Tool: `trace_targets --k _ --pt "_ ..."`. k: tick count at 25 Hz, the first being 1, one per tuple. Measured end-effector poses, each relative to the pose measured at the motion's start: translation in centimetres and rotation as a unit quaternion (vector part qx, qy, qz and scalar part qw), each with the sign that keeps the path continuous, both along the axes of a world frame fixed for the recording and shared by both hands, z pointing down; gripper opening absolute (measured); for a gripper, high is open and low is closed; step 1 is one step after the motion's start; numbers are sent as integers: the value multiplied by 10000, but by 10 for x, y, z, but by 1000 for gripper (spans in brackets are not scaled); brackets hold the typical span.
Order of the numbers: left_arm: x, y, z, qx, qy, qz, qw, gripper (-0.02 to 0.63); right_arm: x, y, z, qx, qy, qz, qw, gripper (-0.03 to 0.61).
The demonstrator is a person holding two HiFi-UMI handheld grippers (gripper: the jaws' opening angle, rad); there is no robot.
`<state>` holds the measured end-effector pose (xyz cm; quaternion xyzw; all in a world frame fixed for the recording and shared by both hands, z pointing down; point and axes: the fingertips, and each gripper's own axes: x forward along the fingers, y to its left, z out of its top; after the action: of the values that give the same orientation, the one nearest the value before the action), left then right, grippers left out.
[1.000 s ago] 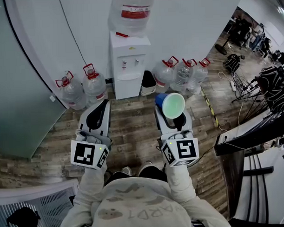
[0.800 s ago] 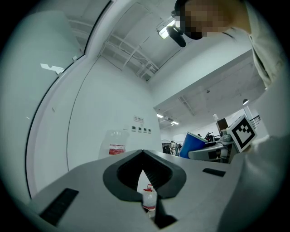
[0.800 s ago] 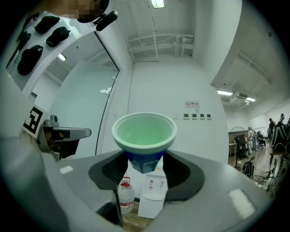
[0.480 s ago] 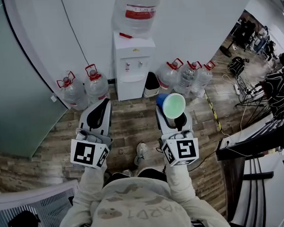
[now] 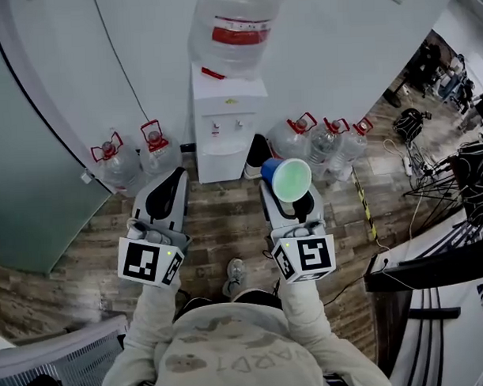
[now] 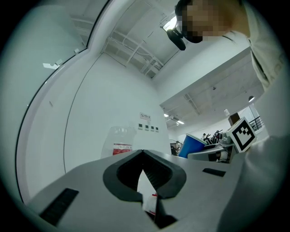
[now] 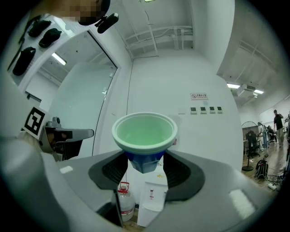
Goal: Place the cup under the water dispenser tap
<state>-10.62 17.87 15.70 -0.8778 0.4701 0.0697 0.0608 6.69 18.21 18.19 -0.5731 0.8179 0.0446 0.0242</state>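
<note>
Head view: one white water dispenser [image 5: 226, 125] stands against the far wall, with one inverted bottle [image 5: 237, 26] on top. Two jugs [image 5: 155, 146] stand on the floor to its left and three to its right. Open wooden floor [image 5: 219, 221] lies between it and the two claws. The left claw [image 5: 175, 175] is closed and empty. The right claw [image 5: 287, 198] clamps the one blue cup [image 5: 287, 179], well short of the taps.

Left gripper view: the left claw's [image 6: 142, 153] tips meet. The cup's [image 6: 194, 145] blue wall shows at the right.

Right gripper view: the cup's [image 7: 145, 133] green inside faces the camera, with its base pinched in the right claw [image 7: 145, 159]. The dispenser [image 7: 152, 204] shows below.
</note>
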Motion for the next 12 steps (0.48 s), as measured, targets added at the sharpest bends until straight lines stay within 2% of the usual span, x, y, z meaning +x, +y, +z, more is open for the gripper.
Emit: trace_targets --k 12 --pt "49 -96 1 18 15 -225 9997 6 41 -106 7 -73 39 -359 9993 250"
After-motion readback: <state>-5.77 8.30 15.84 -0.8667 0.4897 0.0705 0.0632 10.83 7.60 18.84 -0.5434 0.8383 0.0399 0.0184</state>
